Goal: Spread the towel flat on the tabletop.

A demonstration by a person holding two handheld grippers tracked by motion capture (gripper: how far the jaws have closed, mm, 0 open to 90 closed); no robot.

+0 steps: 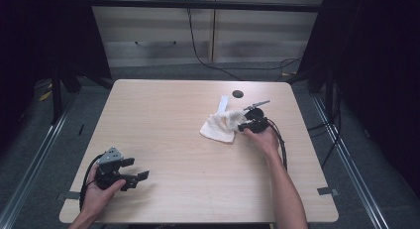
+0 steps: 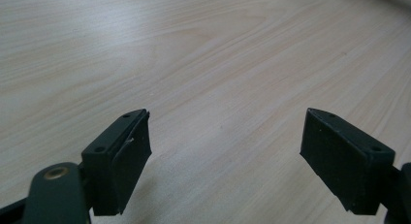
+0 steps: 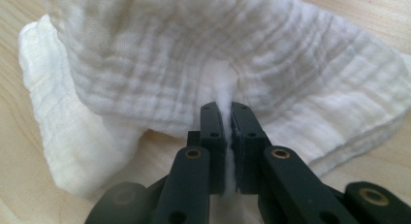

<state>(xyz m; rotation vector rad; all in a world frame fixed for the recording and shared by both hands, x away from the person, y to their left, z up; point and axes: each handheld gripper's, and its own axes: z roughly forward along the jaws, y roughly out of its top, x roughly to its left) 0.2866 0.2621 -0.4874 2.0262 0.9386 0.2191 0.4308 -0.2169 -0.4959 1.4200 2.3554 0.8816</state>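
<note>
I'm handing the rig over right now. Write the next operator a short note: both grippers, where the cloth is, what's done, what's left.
Right gripper: jaws shut on a fold of the white muslin cloth, its layers pinched between the pads.
Left gripper: jaws open, nothing between them, resting at the near left of the table, apart from the cloth.
Cloth: crumpled, right of centre on the table, one edge raised where the jaws pinch it; a white strip sticks out at its far side.
Done: the grip on the cloth is made.
Left: probably lifting or spreading it; the left gripper has no hold yet.
</note>
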